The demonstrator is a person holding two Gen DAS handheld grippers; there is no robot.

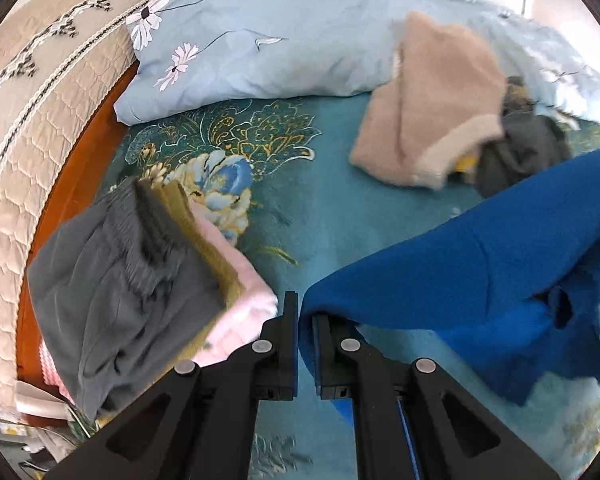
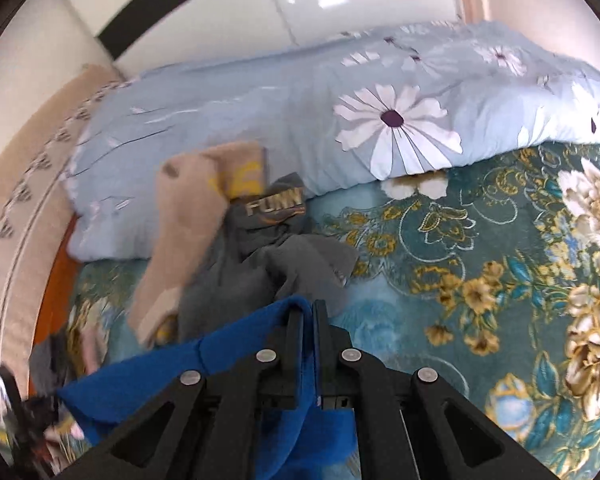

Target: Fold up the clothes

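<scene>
A blue garment (image 1: 480,264) hangs lifted over the teal floral bed cover (image 1: 300,200). My left gripper (image 1: 305,308) is shut on one edge of it, and the cloth stretches away to the right. In the right wrist view my right gripper (image 2: 308,308) is shut on another edge of the blue garment (image 2: 148,392), which drapes down to the left. A stack of folded clothes, grey on top (image 1: 112,292) with olive and pink beneath, lies left of my left gripper. A beige garment (image 1: 428,108) and a dark grey one (image 1: 516,152) lie unfolded further back.
A light blue floral duvet (image 2: 380,120) is bunched along the far side of the bed. A beige quilted headboard (image 1: 28,140) and an orange wooden frame edge (image 1: 76,184) run down the left. The teal bed cover (image 2: 460,260) spreads to the right.
</scene>
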